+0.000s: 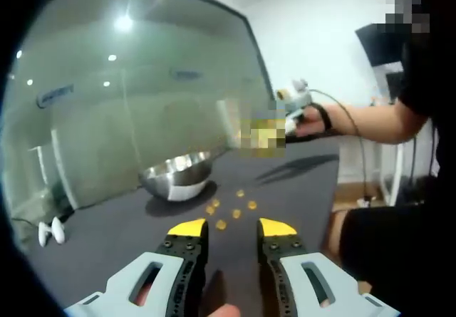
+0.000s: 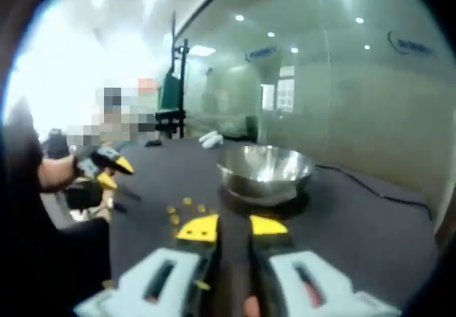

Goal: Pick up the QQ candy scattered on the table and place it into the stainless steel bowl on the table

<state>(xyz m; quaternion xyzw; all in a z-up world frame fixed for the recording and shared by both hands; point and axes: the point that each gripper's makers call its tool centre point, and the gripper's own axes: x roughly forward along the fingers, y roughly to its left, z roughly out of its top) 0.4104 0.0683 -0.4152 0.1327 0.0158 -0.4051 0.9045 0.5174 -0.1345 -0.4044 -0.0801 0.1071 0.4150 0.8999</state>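
Both grippers hover above the dark table (image 1: 107,224), jaws parted and holding nothing: the left gripper (image 1: 232,229) points at the yellow QQ candies (image 1: 231,210) scattered in the table's middle, the right gripper (image 2: 234,226) at the stainless steel bowl (image 2: 265,171). Candies lie just beside the bowl, toward the person's side. 2 white objects (image 2: 211,139) rest near the far edge.

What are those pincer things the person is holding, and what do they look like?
Each is a hand-held gripper with two light grey plastic arms bearing slotted cut-outs, black inner rails with screws, and yellow tips. The right gripper looks the same. A thin cable trails from it in the left gripper view. The person wears black clothes and a black wrist strap.
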